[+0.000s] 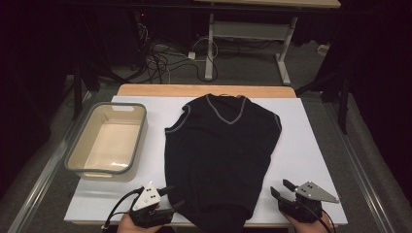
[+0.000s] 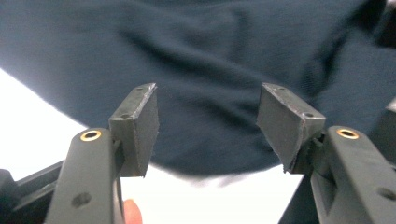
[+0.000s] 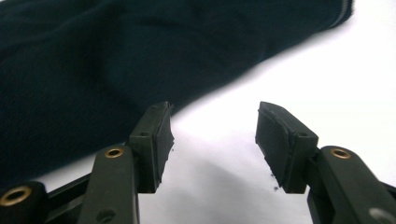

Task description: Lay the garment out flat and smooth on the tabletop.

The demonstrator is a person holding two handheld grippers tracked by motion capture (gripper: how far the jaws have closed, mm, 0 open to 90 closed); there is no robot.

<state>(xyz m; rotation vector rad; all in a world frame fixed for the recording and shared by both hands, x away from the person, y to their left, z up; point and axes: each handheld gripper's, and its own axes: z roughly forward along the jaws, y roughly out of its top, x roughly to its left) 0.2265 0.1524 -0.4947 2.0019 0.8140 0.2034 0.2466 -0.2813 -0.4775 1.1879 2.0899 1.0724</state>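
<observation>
One black vest (image 1: 221,155) flat — neck away, long axis front-to-back; both grippers' fingers (image 2: 135,130) spread, empty.

A wooden counter (image 1: 145,90) carries a white sheet (image 1: 311,145) that covers nearly all of its top, leaving a strip of bare wood along the far edge. A black sleeveless V-neck vest (image 1: 218,155) with pale trim at collar and armholes lies flat at the centre of the sheet, neck toward the far side, its hem hanging over the near edge. To the vest's left, just apart from it, a cream tub (image 1: 107,141) with a grey rim stands on the sheet, its far corner reaching the sheet's edge.
</observation>
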